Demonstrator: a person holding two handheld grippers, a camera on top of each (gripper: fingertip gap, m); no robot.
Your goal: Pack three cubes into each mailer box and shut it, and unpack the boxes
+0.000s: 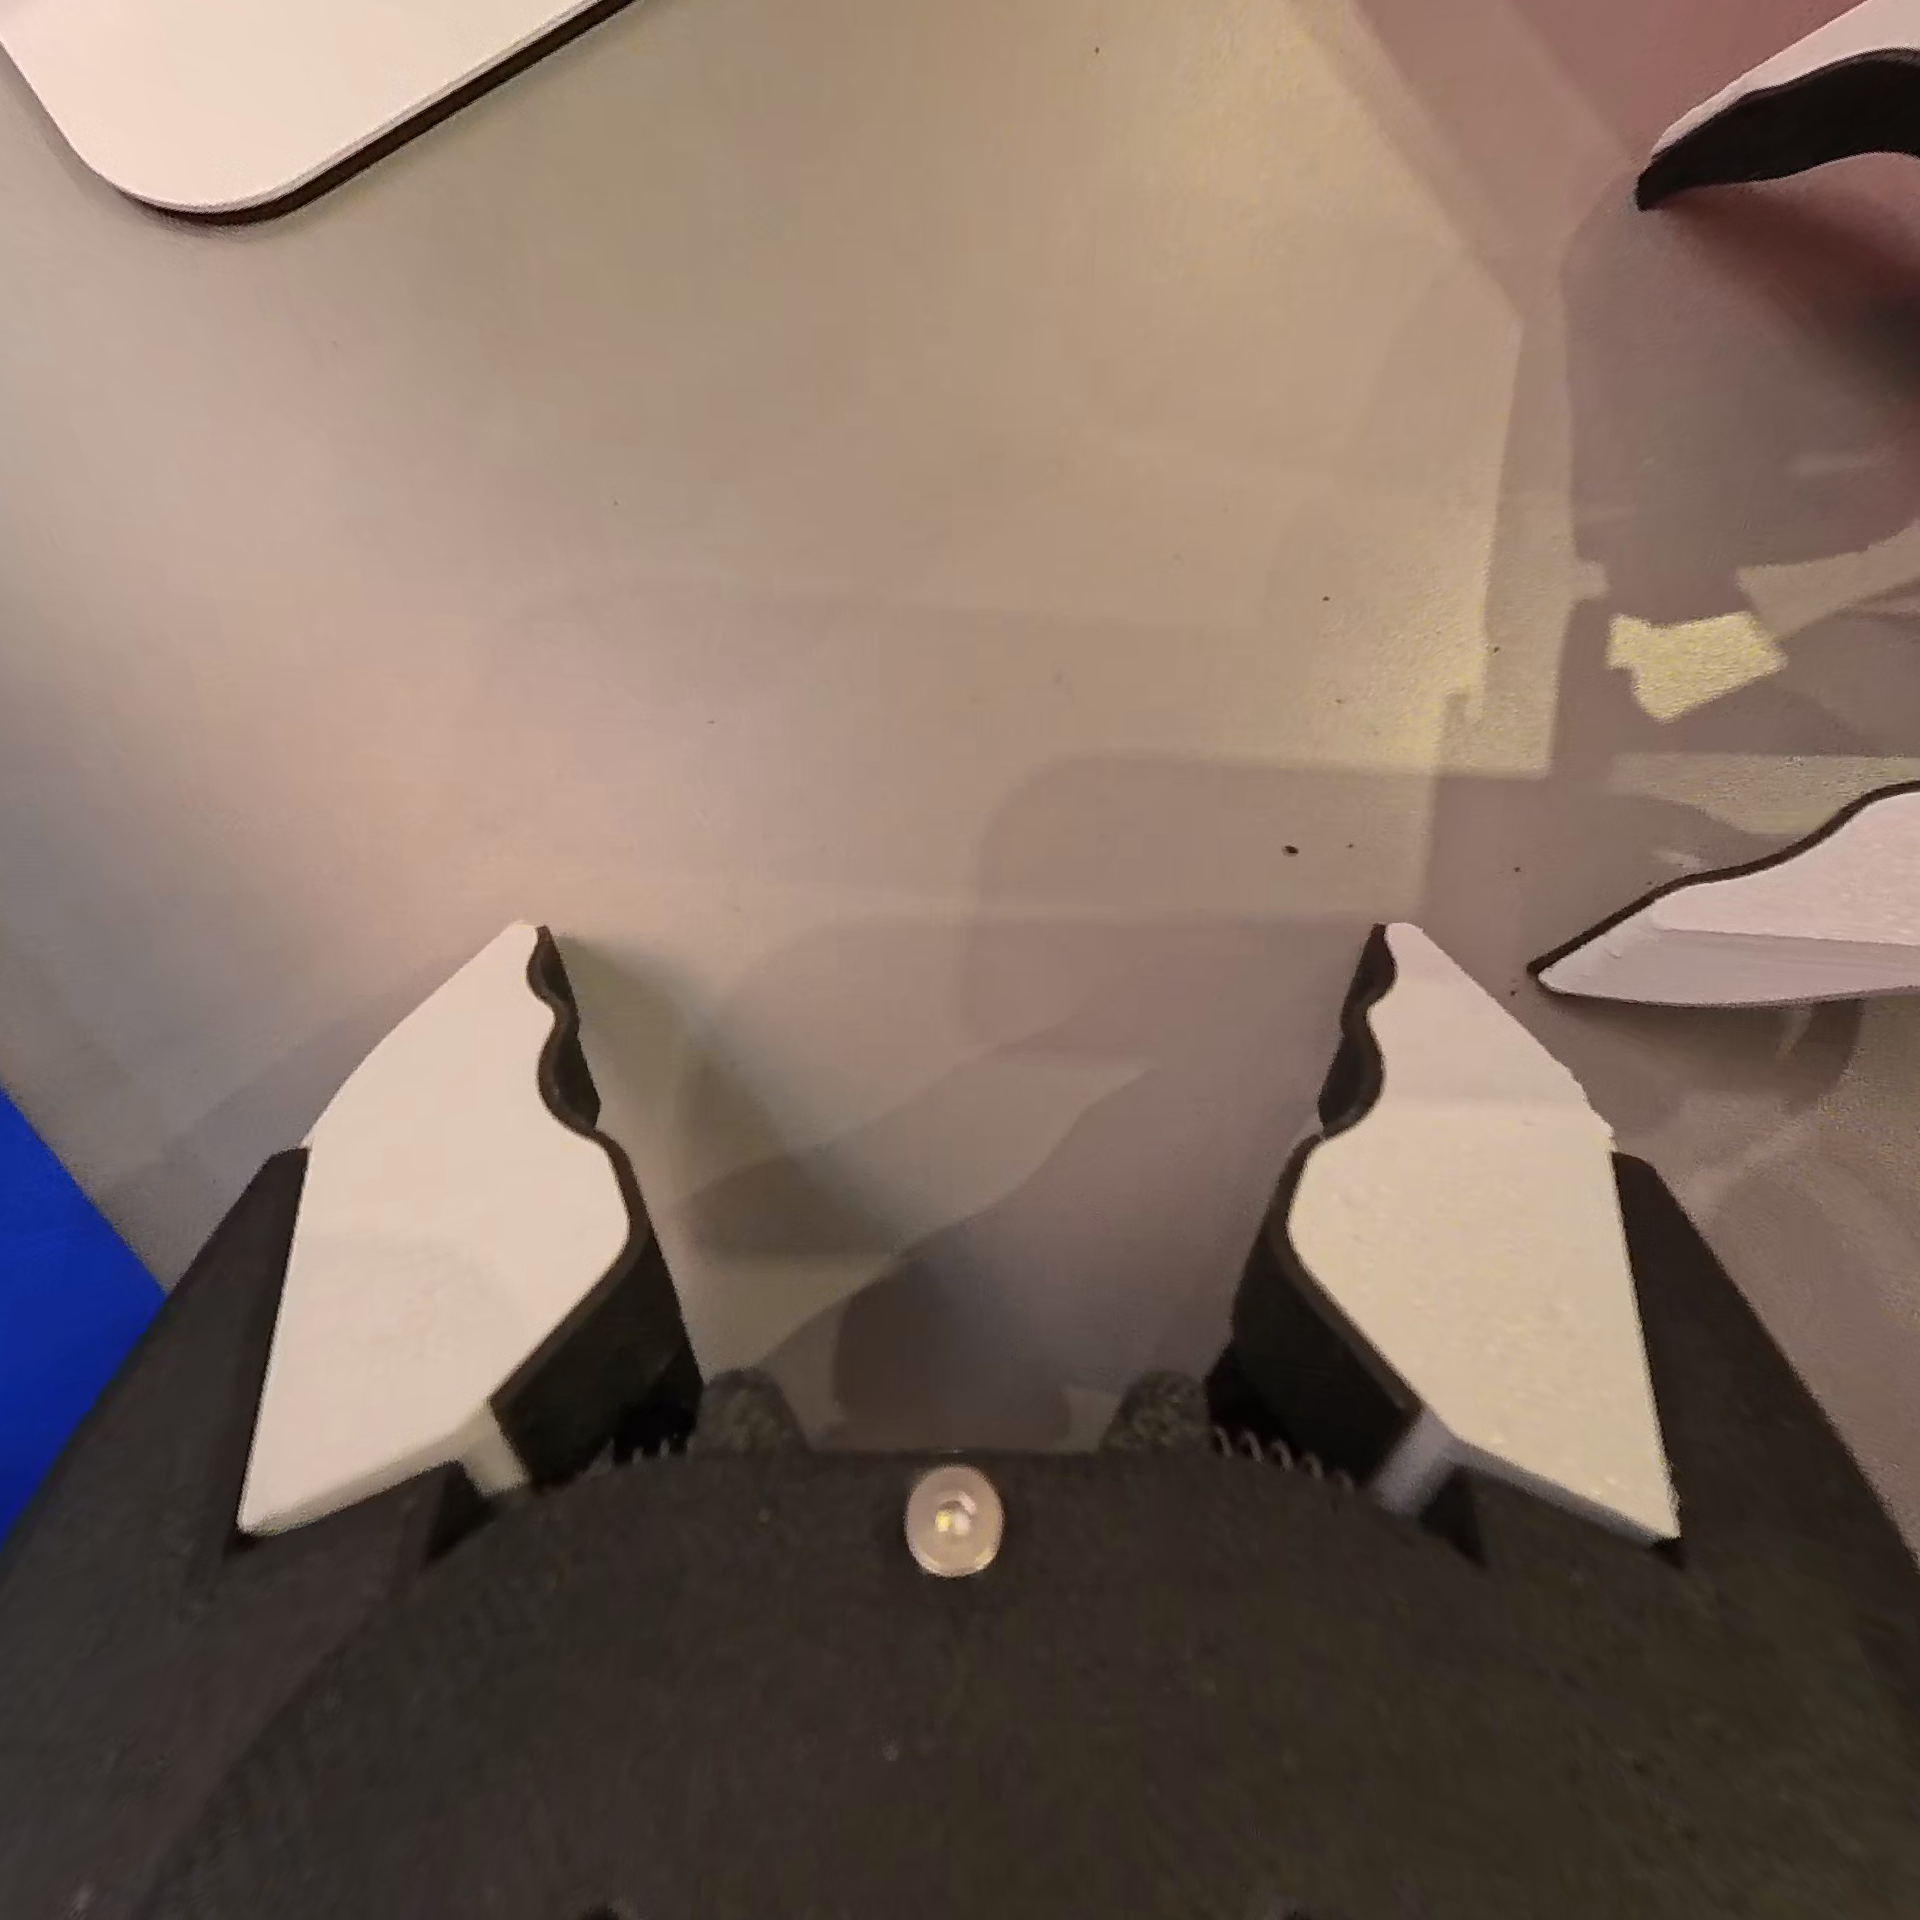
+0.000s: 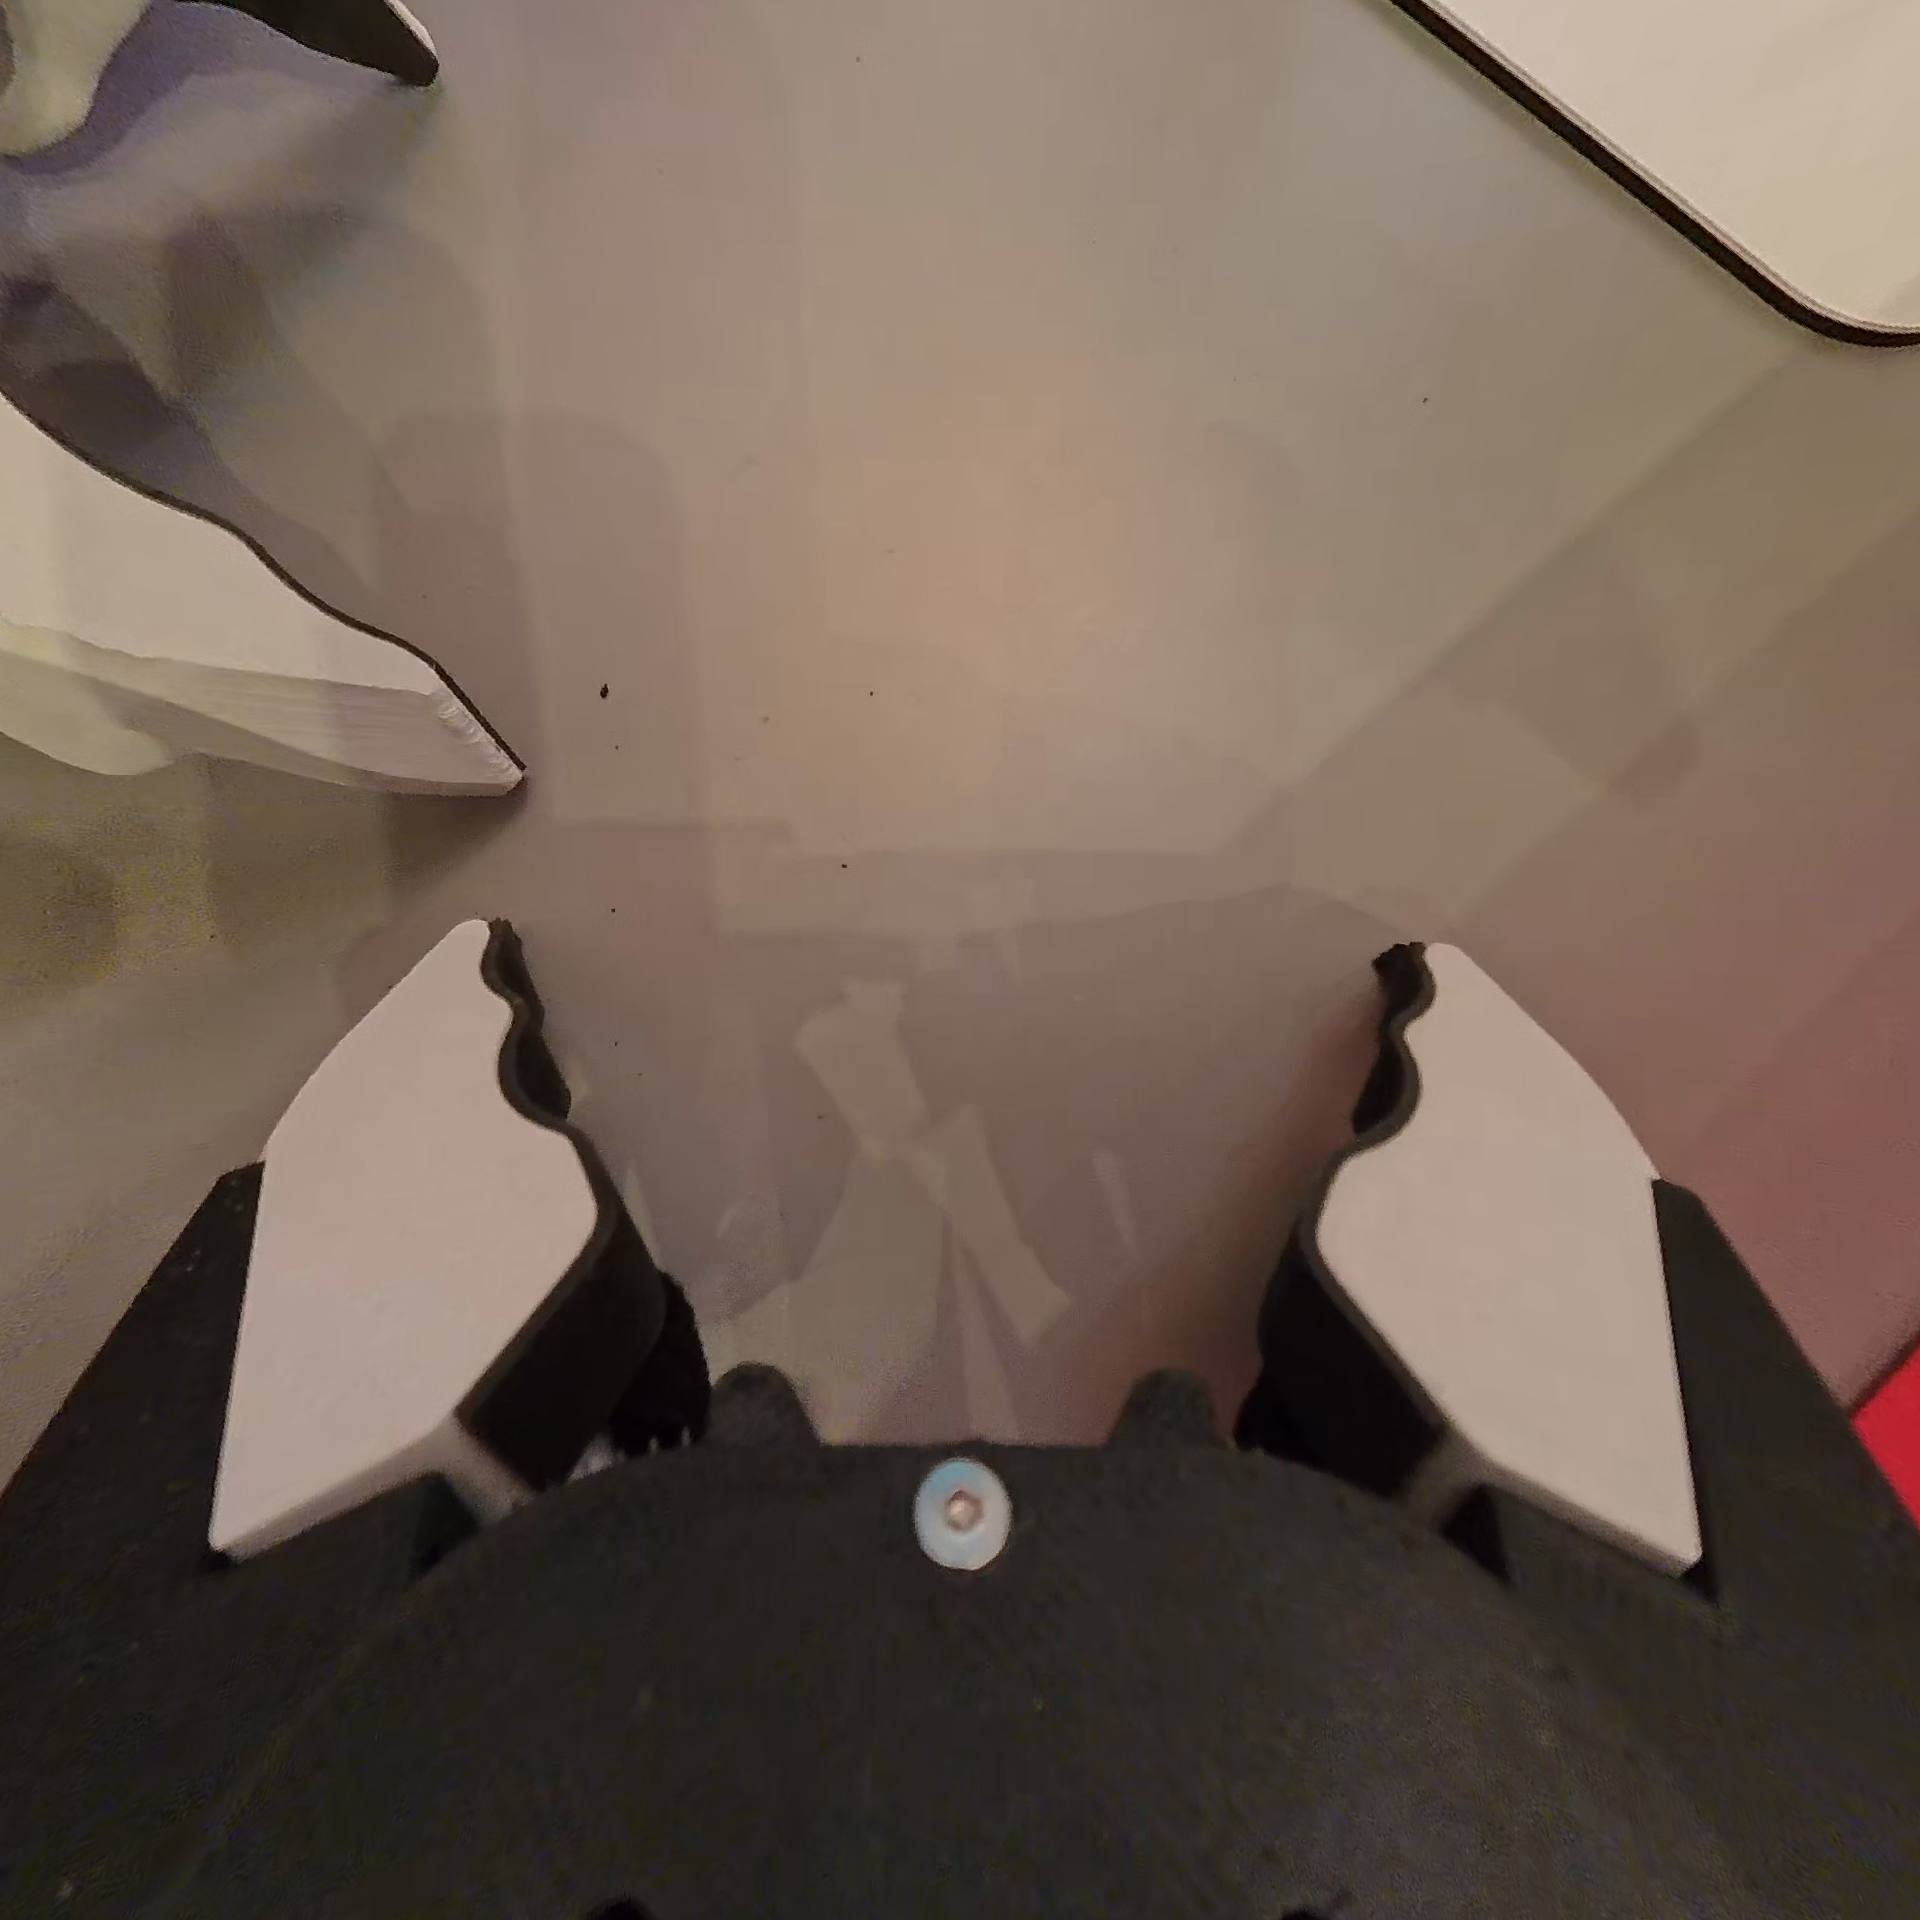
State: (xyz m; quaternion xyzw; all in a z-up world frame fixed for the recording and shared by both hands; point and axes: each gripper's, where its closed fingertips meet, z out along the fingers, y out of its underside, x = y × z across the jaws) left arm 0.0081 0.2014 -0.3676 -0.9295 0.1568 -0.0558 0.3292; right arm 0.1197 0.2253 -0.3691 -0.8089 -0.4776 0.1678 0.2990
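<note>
Left claw [image 1: 961, 940] and right claw [image 2: 956, 940] both gape wide, empty, above bare desk [image 1: 935, 468]. No cubes or mailer boxes visible; progress cannot be judged.

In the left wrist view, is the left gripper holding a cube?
No. The left gripper is open, and only bare grey table shows between its white fingers.

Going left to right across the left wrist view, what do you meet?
Blue object at the lower left edge → white rounded board at the top left → the left tongs, open over bare grey table → fingers of the right tongs at the right edge.
</note>
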